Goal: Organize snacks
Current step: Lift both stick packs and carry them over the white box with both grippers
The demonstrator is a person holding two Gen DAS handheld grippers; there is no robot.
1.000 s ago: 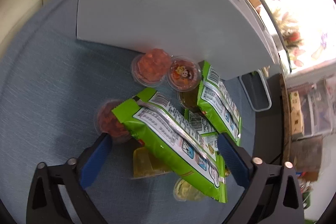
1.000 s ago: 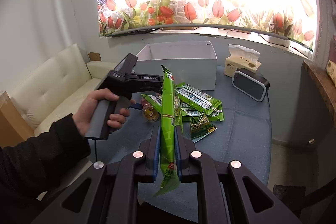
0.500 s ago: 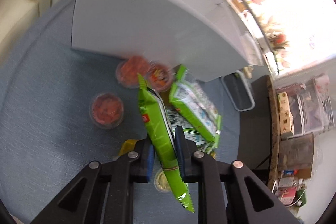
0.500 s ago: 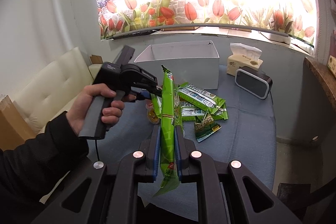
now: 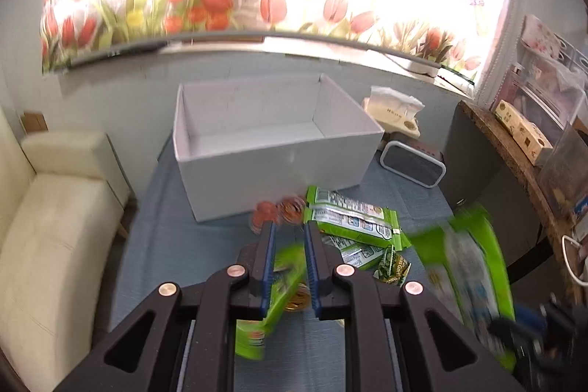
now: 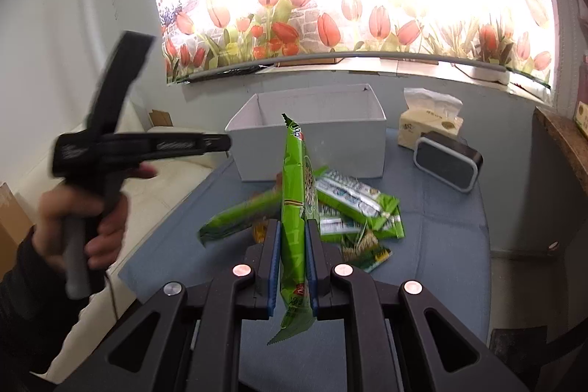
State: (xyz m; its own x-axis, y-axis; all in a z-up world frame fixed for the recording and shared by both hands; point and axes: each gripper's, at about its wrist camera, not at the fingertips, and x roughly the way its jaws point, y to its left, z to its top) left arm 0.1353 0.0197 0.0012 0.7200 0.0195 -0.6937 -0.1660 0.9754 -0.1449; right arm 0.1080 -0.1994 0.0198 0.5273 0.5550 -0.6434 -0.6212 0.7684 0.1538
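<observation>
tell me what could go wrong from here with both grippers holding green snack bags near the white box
1. The left gripper pinches its blurred green snack bag off-centre; most of it hangs below the fingers, so it may slip out.
2. The right gripper holds its tall green snack bag upright; swung towards the white open box, it might catch the rim.
</observation>
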